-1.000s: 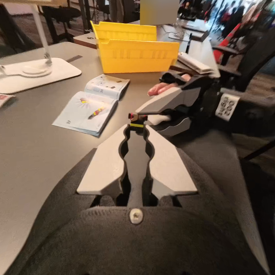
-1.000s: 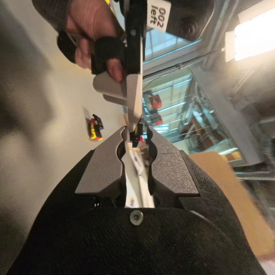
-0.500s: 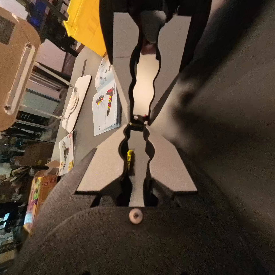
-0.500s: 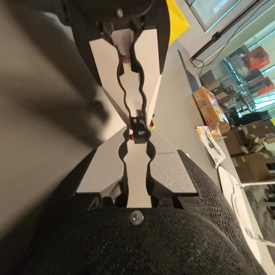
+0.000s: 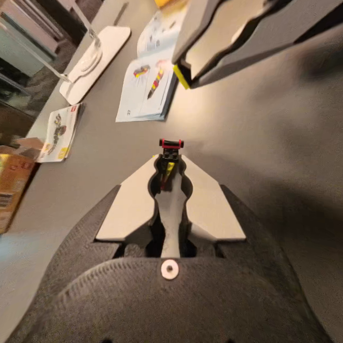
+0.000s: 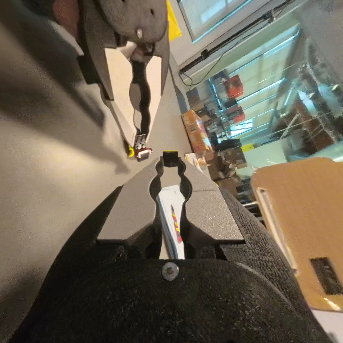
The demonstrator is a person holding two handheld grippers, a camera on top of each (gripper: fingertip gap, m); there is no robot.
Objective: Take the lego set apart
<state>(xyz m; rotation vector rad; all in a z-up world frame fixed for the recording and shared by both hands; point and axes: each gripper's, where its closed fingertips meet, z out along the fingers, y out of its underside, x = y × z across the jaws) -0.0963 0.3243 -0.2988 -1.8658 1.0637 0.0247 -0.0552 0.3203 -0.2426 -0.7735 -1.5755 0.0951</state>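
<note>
Grey desk [image 5: 241,139] under both grippers, shelving behind. Left gripper [image 5: 169,157] is clamped on the main lego piece [image 5: 170,146], black with a red cross-bar, held above the desk. Right gripper [image 6: 170,159] pinches a small black-and-yellow brick [image 6: 170,155], apart from the main piece, so judging by that, one brick is off and the rest of the stack is left to split. Open instruction booklet [image 5: 146,89] lies beyond the main piece, second booklet [image 5: 59,133] and orange box [image 5: 13,181] left of it, lamp base [image 5: 96,61] further out. Nothing blocks the gap between the grippers.
</note>
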